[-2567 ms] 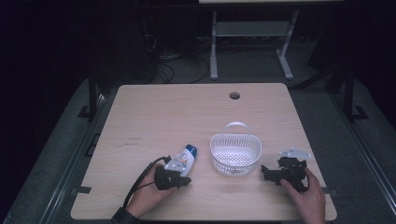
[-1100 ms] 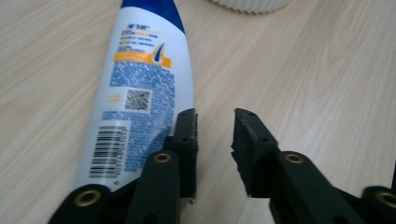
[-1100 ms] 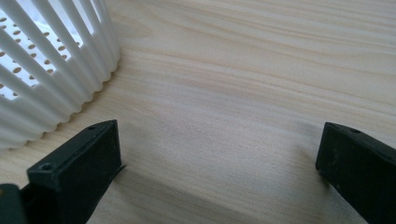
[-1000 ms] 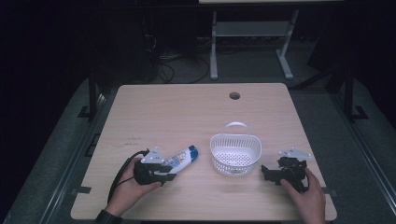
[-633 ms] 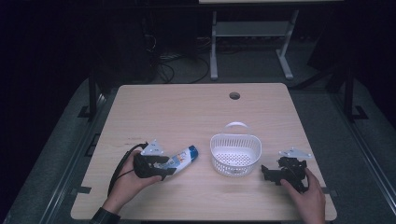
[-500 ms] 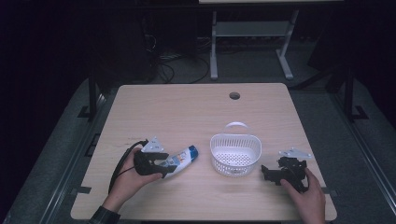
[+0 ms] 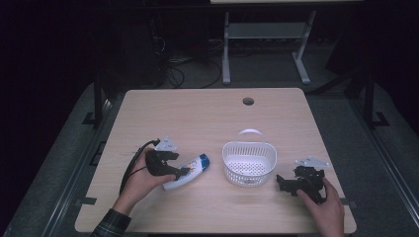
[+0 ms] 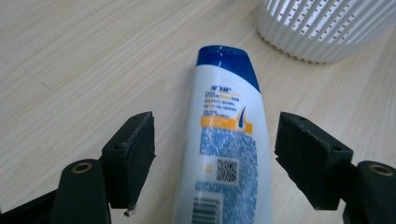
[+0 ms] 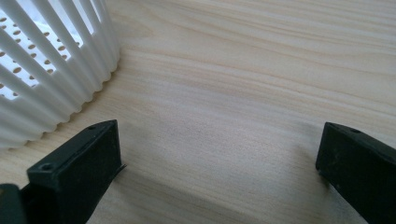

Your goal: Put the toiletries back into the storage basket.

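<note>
A white shampoo bottle (image 7: 188, 171) with a blue cap lies flat on the wooden table (image 7: 197, 113), its cap toward the white basket (image 7: 248, 164). In the left gripper view the bottle (image 8: 229, 144) lies between the open jaws with a gap on each side. My left gripper (image 7: 182, 173) has just been opening its jaws around the bottle's lower half, and the pads do not press on it. At the table's front right my right gripper (image 7: 281, 181) stands open over bare wood, jaws toward the basket (image 9: 51, 60).
The slatted basket has a handle at its far side and stands between the two hands. A round cable hole (image 7: 248, 101) sits near the table's far edge. A cable (image 7: 131, 168) trails from the left gripper. Dark floor and a white desk frame (image 7: 262, 37) lie beyond.
The left hand moved left and slightly away with the bottle, set it flat on the table and opened its jaws. The right hand has kept still.
</note>
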The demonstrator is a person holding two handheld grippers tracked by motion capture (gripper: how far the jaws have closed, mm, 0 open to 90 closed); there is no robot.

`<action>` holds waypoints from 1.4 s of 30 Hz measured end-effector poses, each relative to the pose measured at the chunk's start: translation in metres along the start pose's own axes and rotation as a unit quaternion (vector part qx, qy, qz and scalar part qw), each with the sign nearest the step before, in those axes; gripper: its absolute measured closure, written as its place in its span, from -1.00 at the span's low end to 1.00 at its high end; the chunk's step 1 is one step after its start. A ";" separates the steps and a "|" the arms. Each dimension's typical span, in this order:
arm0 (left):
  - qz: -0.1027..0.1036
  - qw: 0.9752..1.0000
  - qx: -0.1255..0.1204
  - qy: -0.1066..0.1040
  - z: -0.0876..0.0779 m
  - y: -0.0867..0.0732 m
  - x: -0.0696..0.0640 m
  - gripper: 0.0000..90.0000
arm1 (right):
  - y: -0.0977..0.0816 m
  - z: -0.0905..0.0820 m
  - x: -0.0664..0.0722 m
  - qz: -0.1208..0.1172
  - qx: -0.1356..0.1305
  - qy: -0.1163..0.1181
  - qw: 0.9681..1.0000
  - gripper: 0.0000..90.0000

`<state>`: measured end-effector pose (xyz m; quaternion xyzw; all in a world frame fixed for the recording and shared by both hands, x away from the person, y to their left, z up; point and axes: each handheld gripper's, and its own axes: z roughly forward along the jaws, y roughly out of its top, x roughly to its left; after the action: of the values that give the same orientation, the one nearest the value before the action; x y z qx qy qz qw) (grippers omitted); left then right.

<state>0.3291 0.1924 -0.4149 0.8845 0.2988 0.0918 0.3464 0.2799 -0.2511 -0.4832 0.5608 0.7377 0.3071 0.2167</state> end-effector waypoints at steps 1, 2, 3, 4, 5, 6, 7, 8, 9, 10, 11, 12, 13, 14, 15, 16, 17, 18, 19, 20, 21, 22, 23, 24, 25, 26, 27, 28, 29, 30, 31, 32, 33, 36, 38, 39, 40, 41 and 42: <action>0.001 1.000 0.000 -0.001 0.001 0.002 0.001 -0.38 | 0.000 0.000 0.000 0.000 0.000 0.000 1.000 -1.00; 0.001 1.000 -0.001 0.000 0.002 0.003 0.001 -0.38 | 0.000 0.000 0.000 0.000 0.000 0.000 1.000 -1.00; 0.002 1.000 0.000 0.000 0.004 0.006 0.001 -0.39 | 0.000 0.000 0.000 0.000 0.000 0.000 1.000 -1.00; 0.001 1.000 0.001 -0.001 0.005 0.007 0.002 -0.39 | 0.000 0.000 0.000 0.000 0.000 0.000 1.000 -1.00; 0.002 1.000 0.004 -0.002 0.007 0.009 0.002 -0.40 | 0.000 0.000 0.000 0.000 0.000 0.000 1.000 -1.00; 0.000 1.000 0.004 -0.002 0.008 0.010 0.002 -0.41 | 0.000 0.000 0.000 0.000 0.000 0.000 1.000 -1.00; 0.003 1.000 0.006 -0.002 0.010 0.013 0.002 -0.41 | 0.000 0.000 0.000 0.000 0.000 0.000 1.000 -1.00; 0.003 1.000 0.007 -0.003 0.011 0.014 0.002 -0.42 | 0.000 0.000 0.000 0.000 0.000 0.000 1.000 -1.00; 0.006 1.000 0.008 -0.002 0.013 0.016 0.002 -0.42 | 0.000 0.000 0.000 0.000 0.000 0.000 1.000 -1.00; 0.006 1.000 0.007 -0.002 0.014 0.017 0.002 -0.43 | 0.000 0.000 0.000 0.000 0.000 0.000 1.000 -1.00; 0.006 1.000 0.009 -0.002 0.016 0.019 0.002 -0.43 | 0.000 0.000 0.000 0.000 0.000 0.000 1.000 -1.00; 0.007 1.000 0.010 -0.003 0.017 0.020 0.002 -0.43 | 0.000 0.000 0.000 0.000 0.000 0.000 1.000 -1.00; 0.009 1.000 0.013 -0.003 0.019 0.022 0.002 -0.43 | 0.000 0.000 0.000 0.000 0.000 0.000 1.000 -1.00; 0.011 1.000 0.017 -0.003 0.021 0.023 0.002 -0.43 | 0.000 0.000 0.000 0.000 0.000 0.000 1.000 -1.00; 0.011 1.000 0.017 -0.003 0.021 0.023 0.002 -0.43 | 0.000 0.000 0.000 0.000 0.000 0.000 1.000 -1.00; 0.013 1.000 0.020 -0.003 0.025 0.027 0.001 -0.43 | 0.000 0.000 0.000 0.000 0.000 0.000 1.000 -1.00; 0.015 1.000 0.025 -0.005 0.027 0.029 0.001 -0.43 | 0.000 0.000 0.000 0.000 0.000 0.000 1.000 -1.00; 0.016 1.000 0.027 -0.005 0.030 0.030 0.001 -0.43 | 0.000 0.000 0.000 0.000 0.000 0.000 1.000 -1.00; 0.016 0.999 0.029 -0.005 0.032 0.031 0.000 -0.43 | 0.000 0.000 0.000 0.000 0.000 0.000 1.000 -1.00; 0.018 0.999 0.032 -0.006 0.034 0.032 0.000 -0.43 | 0.000 0.000 0.000 0.000 0.000 0.000 1.000 -1.00; 0.018 0.999 0.034 -0.006 0.036 0.033 0.000 -0.43 | 0.000 0.000 0.000 0.000 0.000 0.000 1.000 -1.00; 0.018 0.999 0.037 -0.006 0.039 0.034 0.000 -0.43 | 0.000 0.000 0.000 0.000 0.000 0.000 1.000 -1.00; 0.018 0.999 0.041 -0.007 0.041 0.035 0.000 -0.43 | 0.000 0.000 0.000 0.000 0.000 0.000 1.000 -1.00; 0.021 0.999 0.046 -0.006 0.043 0.036 -0.001 -0.43 | 0.000 0.000 0.000 0.000 0.000 0.000 1.000 -1.00; 0.024 0.998 0.050 -0.005 0.045 0.036 -0.001 -0.43 | 0.000 0.000 0.000 0.000 0.000 0.000 1.000 -1.00; 0.023 0.998 0.052 -0.004 0.047 0.037 -0.001 -0.43 | 0.000 0.000 0.000 0.000 0.000 0.000 1.000 -1.00; 0.023 0.998 0.052 -0.004 0.047 0.037 -0.001 -0.43 | 0.000 0.000 0.000 0.000 0.000 0.000 1.000 -1.00; 0.029 0.998 0.060 -0.004 0.051 0.038 -0.001 -0.43 | 0.000 0.000 0.000 0.000 0.000 0.000 1.000 -1.00; 0.029 0.998 0.060 -0.004 0.051 0.038 -0.001 -0.43 | 0.000 0.000 0.000 0.000 0.000 0.000 1.000 -1.00; 0.029 0.997 0.068 -0.005 0.055 0.038 -0.002 -0.43 | 0.000 0.000 0.000 0.000 0.000 0.000 1.000 -1.00; 0.030 0.997 0.072 -0.010 0.057 0.038 -0.002 -0.45 | 0.000 0.000 0.000 0.000 0.000 0.000 1.000 -1.00; 0.031 0.997 0.075 -0.013 0.058 0.038 -0.003 -0.47 | 0.000 0.000 0.000 0.000 0.000 0.000 1.000 -1.00; 0.031 0.996 0.079 -0.014 0.060 0.038 -0.004 -0.47 | 0.000 0.000 0.000 0.000 0.000 0.000 1.000 -1.00; 0.035 0.995 0.092 -0.013 0.066 0.037 -0.005 -0.48 | 0.000 0.000 0.000 0.000 0.000 0.000 1.000 -1.00; 0.037 0.994 0.101 -0.015 0.069 0.037 -0.006 -0.48 | 0.000 0.000 0.000 0.000 0.000 0.000 1.000 -1.00; 0.039 0.993 0.107 -0.014 0.071 0.036 -0.006 -0.48 | 0.000 0.000 0.000 0.000 0.000 0.000 1.000 -1.00; 0.040 0.993 0.110 -0.013 0.073 0.036 -0.006 -0.48 | 0.000 0.000 0.000 0.000 0.000 0.000 1.000 -1.00; 0.040 0.993 0.114 -0.013 0.074 0.036 -0.007 -0.48 | 0.000 0.000 0.000 0.000 0.000 0.000 1.000 -1.00; 0.041 0.992 0.117 -0.014 0.075 0.036 -0.007 -0.49 | 0.000 0.000 0.000 0.000 0.000 0.000 1.000 -1.00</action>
<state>0.3678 0.1255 -0.4469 0.9316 0.2661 0.0579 0.2408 0.2799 -0.2511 -0.4832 0.5608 0.7377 0.3073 0.2166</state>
